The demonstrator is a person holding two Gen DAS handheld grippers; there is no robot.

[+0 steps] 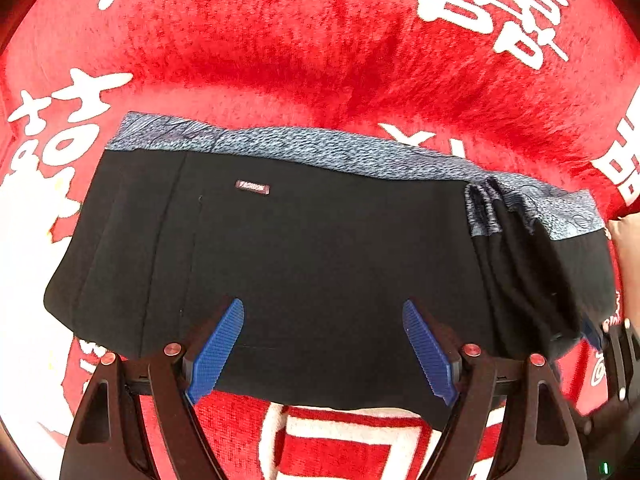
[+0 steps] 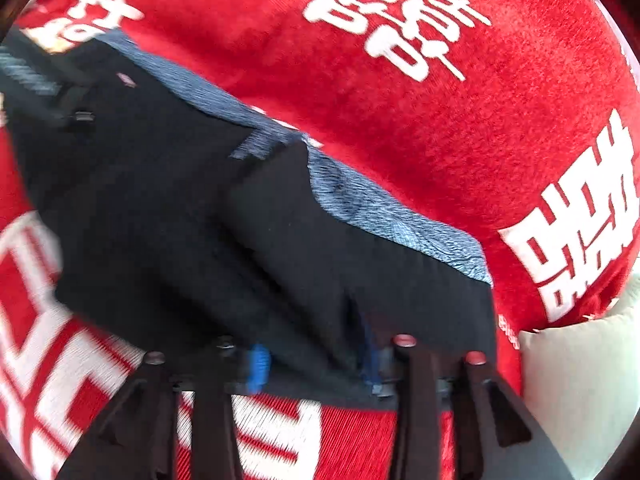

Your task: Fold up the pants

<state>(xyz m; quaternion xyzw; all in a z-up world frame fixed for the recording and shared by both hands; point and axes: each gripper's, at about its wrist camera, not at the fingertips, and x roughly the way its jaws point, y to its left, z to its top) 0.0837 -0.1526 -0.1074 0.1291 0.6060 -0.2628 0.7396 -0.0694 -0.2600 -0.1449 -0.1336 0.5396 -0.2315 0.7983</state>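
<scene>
The black pants [image 1: 320,256] lie folded into a wide bundle on the red cloth, with a blue-grey patterned band [image 1: 304,144] along the far edge and a small label [image 1: 252,187]. My left gripper [image 1: 323,350] is open above the near edge, its blue pads [image 1: 218,350] apart and holding nothing. In the right wrist view the pants [image 2: 192,216] run from upper left to lower right. My right gripper [image 2: 316,364] is at their near right corner; the black fabric covers most of its blue pads [image 2: 258,366], so its hold is unclear. The view is blurred.
A red plush cloth [image 1: 320,40] with white characters [image 1: 492,4] covers the surface on all sides. A pale cushion-like object [image 2: 580,380] lies at the right edge of the right wrist view. The right gripper's body [image 1: 618,360] shows at the right edge of the left view.
</scene>
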